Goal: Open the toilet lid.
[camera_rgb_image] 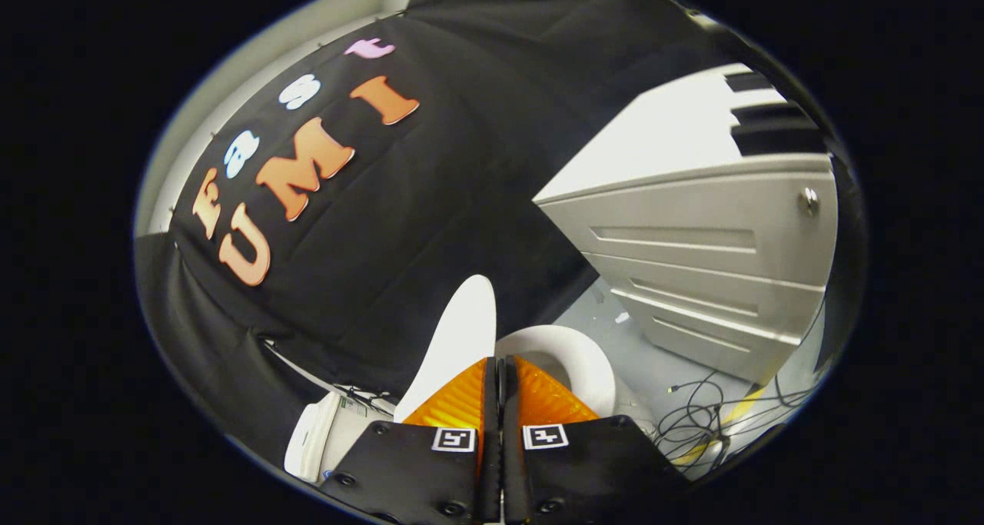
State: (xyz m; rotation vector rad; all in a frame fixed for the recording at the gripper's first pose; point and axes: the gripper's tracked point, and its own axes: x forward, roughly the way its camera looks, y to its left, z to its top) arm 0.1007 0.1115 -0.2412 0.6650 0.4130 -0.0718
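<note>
The white toilet lid (460, 339) stands raised off the seat, its rounded end reaching up past my fingers on their left side. The white seat ring (586, 360) with the bowl opening lies just beyond and to the right of the fingers. The toilet's white tank (319, 433) sits left of the fingers, against the black cloth wall. My gripper (500, 363) is shut, its two fingers pressed together with no visible gap, the tips right beside the lid's edge. Whether they touch the lid I cannot tell.
A pale grey drawer cabinet (707, 240) with a round knob stands to the right of the toilet. Tangled black and yellow cables (707, 421) lie on the light floor (653, 356) between cabinet and toilet. Black cloth hangs behind the toilet.
</note>
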